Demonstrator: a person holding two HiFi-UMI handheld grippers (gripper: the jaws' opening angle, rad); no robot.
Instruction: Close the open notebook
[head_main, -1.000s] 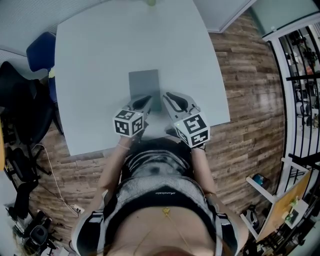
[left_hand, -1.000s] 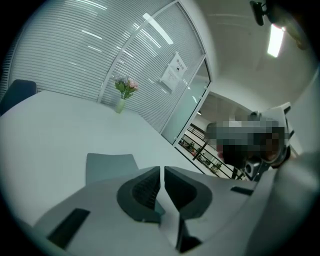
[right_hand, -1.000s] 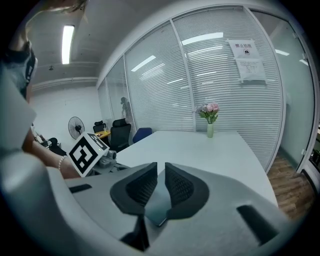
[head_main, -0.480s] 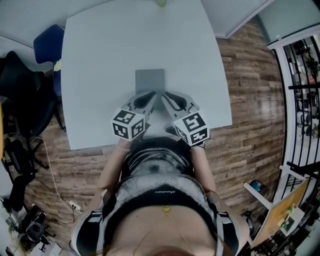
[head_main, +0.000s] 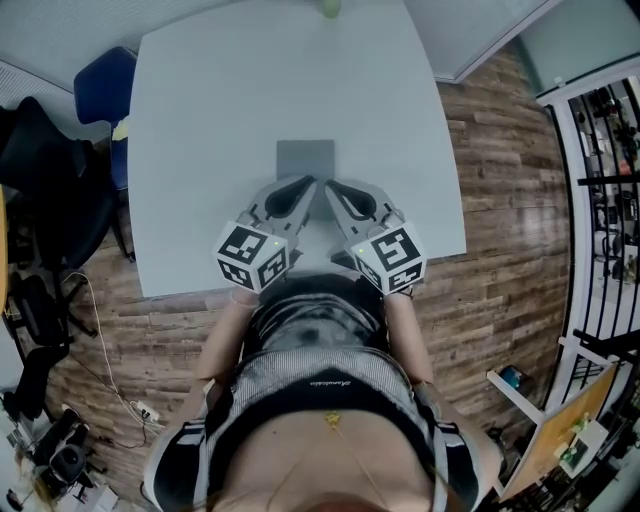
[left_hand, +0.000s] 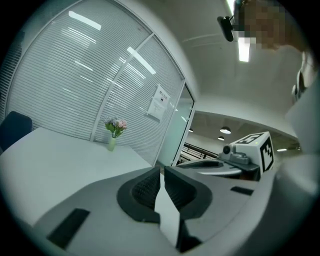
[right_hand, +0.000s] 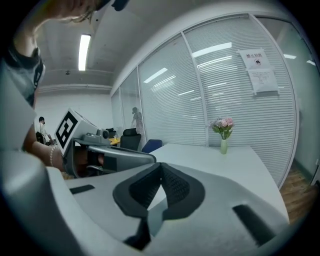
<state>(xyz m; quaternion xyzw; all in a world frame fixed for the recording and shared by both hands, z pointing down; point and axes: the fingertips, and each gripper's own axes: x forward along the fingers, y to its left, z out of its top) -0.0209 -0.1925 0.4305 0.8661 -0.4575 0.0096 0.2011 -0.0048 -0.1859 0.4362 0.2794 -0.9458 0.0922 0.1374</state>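
The notebook (head_main: 305, 158) lies flat near the middle of the worktop (head_main: 200, 150), showing as a single grey rectangle with its long sides running away from me. It appears closed, though the head view is too distant to make out the page edge. My left gripper (head_main: 300, 187) and right gripper (head_main: 333, 188) are side by side at its near edge, and their tips converge toward each other over that edge. I cannot tell from the head view whether either tip touches the cover. In the left gripper view my left fingers (left_hand: 150, 187) are closed tip to tip with nothing clamped between them, and only a pale wedge of surface shows below the pads. In the right gripper view my right fingers (right_hand: 172, 187) are likewise closed at the tips and hold nothing. Both grippers point slightly downward across the worktop toward its far side. A small vase (right_hand: 223, 131) of flowers stands at the far edge, well apart from the notebook. A blue chair (head_main: 103, 85) sits at the left rear corner of the worktop. Wood-plank floor (head_main: 500, 200) surrounds the worktop on the right and near sides.
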